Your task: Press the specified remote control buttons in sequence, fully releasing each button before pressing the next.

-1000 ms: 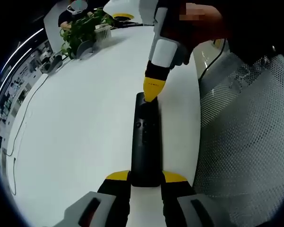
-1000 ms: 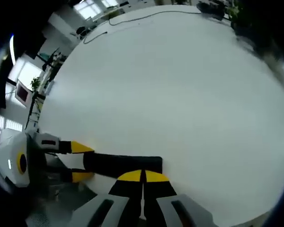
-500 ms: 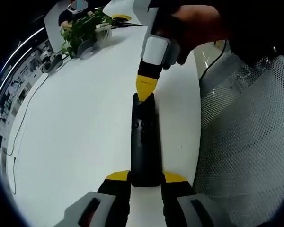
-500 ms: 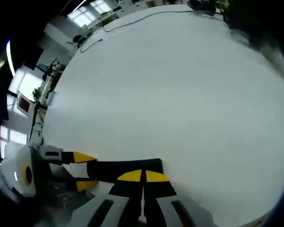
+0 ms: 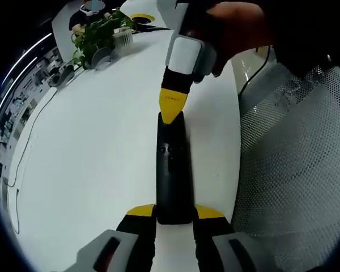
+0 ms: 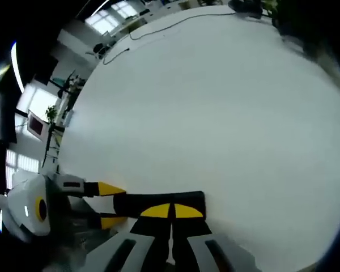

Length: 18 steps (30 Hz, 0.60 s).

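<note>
A long black remote (image 5: 173, 170) lies on the white table (image 5: 102, 158), pointing away from me. My left gripper (image 5: 174, 212) is shut on the remote's near end, a yellow tip on each side. My right gripper (image 5: 170, 110), held by a person's hand, comes down from the top with its yellow jaws together, and the tip rests on the remote's far end above the small round buttons. In the right gripper view, that gripper (image 6: 171, 211) is shut and empty over the remote (image 6: 158, 202), and the left gripper (image 6: 105, 205) clamps the other end.
A potted plant (image 5: 99, 34) and a white cup stand at the table's far left. A thin cable (image 5: 22, 153) runs along the left edge. A mesh chair back (image 5: 294, 170) stands close on the right, just past the table edge.
The right gripper's tip has shifted slightly leftward across the remote's far end, staying shut. The left gripper has kept the remote still.
</note>
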Tool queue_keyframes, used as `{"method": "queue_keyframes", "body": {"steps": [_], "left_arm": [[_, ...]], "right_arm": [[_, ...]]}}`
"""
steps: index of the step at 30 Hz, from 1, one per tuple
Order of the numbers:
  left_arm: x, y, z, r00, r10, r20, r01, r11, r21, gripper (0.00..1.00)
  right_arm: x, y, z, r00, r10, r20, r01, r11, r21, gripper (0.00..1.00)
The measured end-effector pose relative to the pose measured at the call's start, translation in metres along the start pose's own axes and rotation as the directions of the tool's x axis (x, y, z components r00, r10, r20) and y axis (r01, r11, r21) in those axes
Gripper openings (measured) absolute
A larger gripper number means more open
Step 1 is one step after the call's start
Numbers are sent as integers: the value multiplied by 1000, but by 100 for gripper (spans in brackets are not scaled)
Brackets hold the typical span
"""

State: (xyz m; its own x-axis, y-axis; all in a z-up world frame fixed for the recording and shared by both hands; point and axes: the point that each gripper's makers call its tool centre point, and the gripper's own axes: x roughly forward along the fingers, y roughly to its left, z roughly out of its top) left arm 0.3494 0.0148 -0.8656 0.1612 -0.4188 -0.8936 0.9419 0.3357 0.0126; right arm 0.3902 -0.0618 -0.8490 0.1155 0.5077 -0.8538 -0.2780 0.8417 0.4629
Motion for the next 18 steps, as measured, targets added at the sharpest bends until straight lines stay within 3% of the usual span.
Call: {"method": "queue_keyframes", "body": {"steps": [8, 18], "left_arm": [[0, 0, 0, 1000, -3, -3, 3, 1000, 0, 25], [0, 0, 0, 1000, -3, -1, 3, 1000, -6, 25]], "right_arm": [[6, 0, -7, 999, -32, -37, 30, 999, -45, 0], [5, -2, -5, 998, -48, -33, 46, 997, -55, 0]]}}
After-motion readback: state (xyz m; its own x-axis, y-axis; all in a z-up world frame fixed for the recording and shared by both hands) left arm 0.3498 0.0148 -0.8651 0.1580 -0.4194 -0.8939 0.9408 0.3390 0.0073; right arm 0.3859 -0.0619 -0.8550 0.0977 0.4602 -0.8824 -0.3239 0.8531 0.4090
